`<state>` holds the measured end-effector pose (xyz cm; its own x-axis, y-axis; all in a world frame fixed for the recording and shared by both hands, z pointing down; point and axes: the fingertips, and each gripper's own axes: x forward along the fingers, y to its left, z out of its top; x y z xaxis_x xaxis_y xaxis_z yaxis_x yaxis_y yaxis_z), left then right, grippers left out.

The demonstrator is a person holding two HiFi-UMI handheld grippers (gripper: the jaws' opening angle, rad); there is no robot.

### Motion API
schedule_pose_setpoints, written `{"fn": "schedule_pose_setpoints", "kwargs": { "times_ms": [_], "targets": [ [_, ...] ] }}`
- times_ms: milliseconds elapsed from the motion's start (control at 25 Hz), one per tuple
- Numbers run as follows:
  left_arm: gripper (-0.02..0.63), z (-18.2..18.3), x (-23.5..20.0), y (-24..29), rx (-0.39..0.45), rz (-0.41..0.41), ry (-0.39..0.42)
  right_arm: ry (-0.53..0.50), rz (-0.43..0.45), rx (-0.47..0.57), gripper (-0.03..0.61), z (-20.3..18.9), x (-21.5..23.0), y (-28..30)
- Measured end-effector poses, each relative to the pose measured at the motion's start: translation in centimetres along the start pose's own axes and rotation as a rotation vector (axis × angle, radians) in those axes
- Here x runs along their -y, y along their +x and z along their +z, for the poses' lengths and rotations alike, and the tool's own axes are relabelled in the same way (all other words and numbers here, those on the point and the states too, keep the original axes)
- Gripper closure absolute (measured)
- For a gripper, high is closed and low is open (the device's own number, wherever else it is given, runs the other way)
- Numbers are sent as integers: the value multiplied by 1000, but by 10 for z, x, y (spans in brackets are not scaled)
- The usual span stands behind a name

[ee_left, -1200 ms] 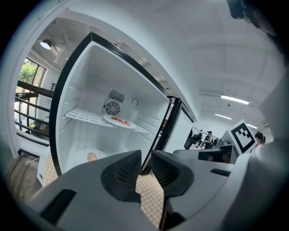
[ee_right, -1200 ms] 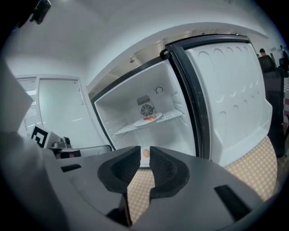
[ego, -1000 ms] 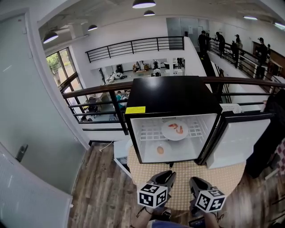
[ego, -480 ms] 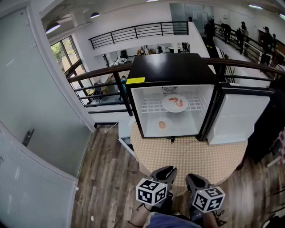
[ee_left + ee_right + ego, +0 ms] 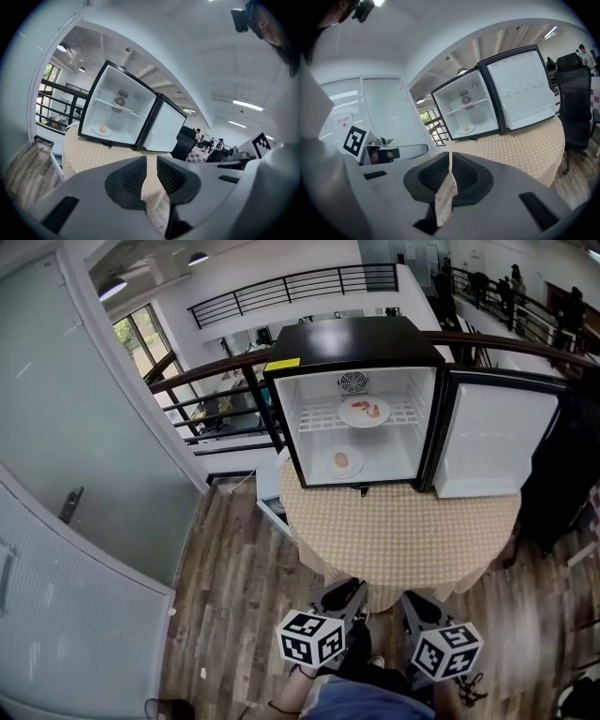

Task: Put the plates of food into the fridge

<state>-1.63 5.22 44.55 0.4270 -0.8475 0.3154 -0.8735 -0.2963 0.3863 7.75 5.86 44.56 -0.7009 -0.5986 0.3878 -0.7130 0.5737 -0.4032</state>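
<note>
The black mini fridge [image 5: 352,343] stands open on the round table [image 5: 403,531]. Inside, a plate of shrimp [image 5: 365,412] rests on the wire shelf. A plate with a round bun [image 5: 343,461] lies on the fridge floor, also seen in the left gripper view [image 5: 102,130] and the right gripper view [image 5: 466,129]. My left gripper [image 5: 339,596] is shut and empty, held over the floor short of the table's near edge. Beside it, my right gripper [image 5: 420,604] has just been closing; its jaws stand together with nothing between them.
The fridge door [image 5: 487,442] hangs open to the right. A black office chair [image 5: 574,103] stands at the table's right side. A glass partition [image 5: 75,474] runs along the left, and a black railing [image 5: 216,381] stands behind the table. Wooden floor surrounds the table.
Both grippers have drawn back from the fridge, off the table and over the floor. The fridge and table now sit farther away in the head view.
</note>
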Motion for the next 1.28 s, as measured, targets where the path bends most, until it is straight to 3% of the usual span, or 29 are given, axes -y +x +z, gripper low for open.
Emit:
{"fn": "schedule_pose_setpoints", "kwargs": {
  "times_ms": [320, 760, 1280],
  "targets": [
    [540, -11, 26, -23, -4, 14, 3, 34, 14, 16, 548, -19, 2, -21],
    [540, -32, 40, -35, -62, -38, 15, 119, -54, 66, 548, -30, 21, -30],
    [540, -64, 2, -158, -68, -53, 44, 85, -18, 28, 549, -86, -103, -23]
  ]
}}
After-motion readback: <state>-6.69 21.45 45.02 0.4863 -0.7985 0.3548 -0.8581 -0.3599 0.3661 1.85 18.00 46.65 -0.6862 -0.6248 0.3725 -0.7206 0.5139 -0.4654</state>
